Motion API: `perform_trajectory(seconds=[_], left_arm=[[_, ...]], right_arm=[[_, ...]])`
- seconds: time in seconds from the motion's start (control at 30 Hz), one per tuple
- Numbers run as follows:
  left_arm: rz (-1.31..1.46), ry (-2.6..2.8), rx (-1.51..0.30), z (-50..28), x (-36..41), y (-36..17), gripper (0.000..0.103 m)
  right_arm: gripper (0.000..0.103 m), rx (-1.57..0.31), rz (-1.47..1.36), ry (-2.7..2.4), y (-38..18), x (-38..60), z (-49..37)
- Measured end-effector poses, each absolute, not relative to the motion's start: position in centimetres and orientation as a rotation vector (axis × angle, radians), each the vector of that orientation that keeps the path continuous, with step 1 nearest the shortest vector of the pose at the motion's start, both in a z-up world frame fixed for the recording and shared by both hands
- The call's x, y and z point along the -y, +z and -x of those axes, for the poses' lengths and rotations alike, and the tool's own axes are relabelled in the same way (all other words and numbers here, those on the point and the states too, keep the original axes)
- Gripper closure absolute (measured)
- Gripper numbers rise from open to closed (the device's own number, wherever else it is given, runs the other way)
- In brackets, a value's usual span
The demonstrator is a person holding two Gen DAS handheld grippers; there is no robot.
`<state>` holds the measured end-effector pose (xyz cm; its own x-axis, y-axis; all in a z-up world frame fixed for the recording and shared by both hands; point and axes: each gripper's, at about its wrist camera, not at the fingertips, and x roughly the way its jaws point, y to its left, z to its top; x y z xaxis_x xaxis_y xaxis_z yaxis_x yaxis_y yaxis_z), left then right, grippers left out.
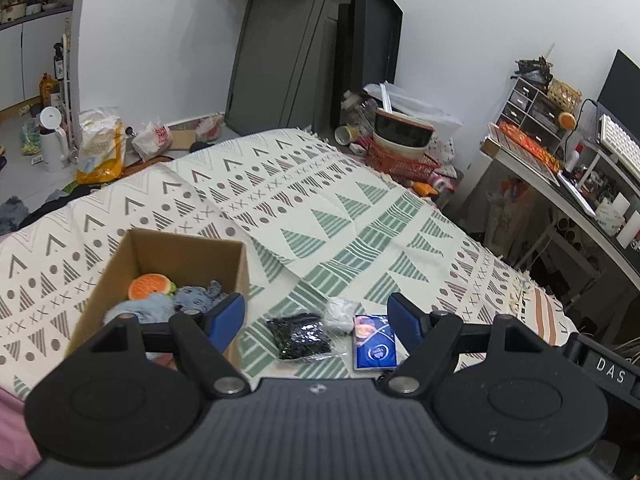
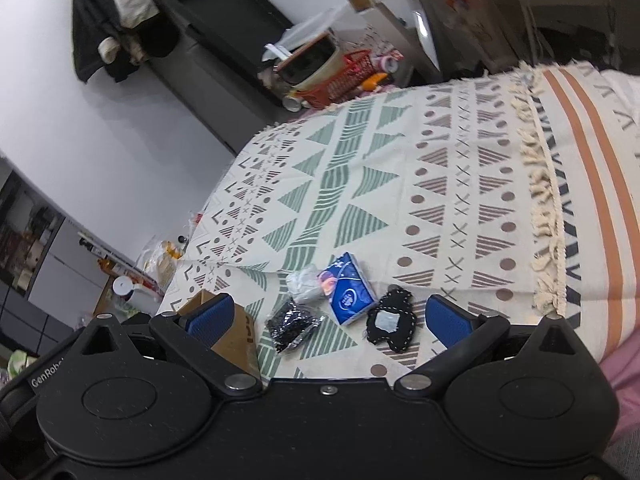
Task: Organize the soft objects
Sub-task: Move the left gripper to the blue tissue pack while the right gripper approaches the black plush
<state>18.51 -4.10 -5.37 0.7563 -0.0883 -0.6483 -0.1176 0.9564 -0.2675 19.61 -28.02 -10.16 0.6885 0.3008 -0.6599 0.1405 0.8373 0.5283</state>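
Note:
A cardboard box (image 1: pixel 188 256) stands on the patterned blanket (image 1: pixel 320 208) and holds an orange slice plush (image 1: pixel 150 285) and blue-grey plush toys (image 1: pixel 192 298). To its right lie a black sequin pouch (image 1: pixel 300 336), a small grey-white fluffy item (image 1: pixel 340 314) and a blue tissue pack (image 1: pixel 374 342). My left gripper (image 1: pixel 318 316) hovers open just above and before them. In the right wrist view the same pouch (image 2: pixel 294 322), tissue pack (image 2: pixel 348 294) and a black stitched patch (image 2: pixel 390 324) lie between the open fingers of my right gripper (image 2: pixel 334 318). The box corner (image 2: pixel 232 330) shows at left.
A red basket with stacked bowls (image 1: pixel 404 140) sits past the bed's far end. A cluttered desk (image 1: pixel 560 168) with keyboard runs along the right. Bags and a white jug (image 1: pixel 54 144) crowd the floor at left. The blanket's tasselled edge (image 2: pixel 540 200) lies to the right.

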Motion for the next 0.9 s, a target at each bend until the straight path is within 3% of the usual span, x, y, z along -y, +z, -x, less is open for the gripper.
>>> perform_trajectory(seconds=[0.4,0.8,0.9], left_arm=[[0.279,-0.028,-0.788,-21.2,6.2,-7.0,0.026],[0.335,-0.082,-0.877,-24.8,7.0,-10.9,0.031],[0.349,-0.106,-0.899,-25.7,7.3,-12.1,0.034]], right_arm=[[0.004,-0.846,-0.649,0.074,-11.9,29.9,-20.5],[0.032,-0.979,-0.784,0.062,-16.5,30.6,-23.1],[0.043,-1.019,-0.841,0.06,-17.9,30.8,-23.7]])
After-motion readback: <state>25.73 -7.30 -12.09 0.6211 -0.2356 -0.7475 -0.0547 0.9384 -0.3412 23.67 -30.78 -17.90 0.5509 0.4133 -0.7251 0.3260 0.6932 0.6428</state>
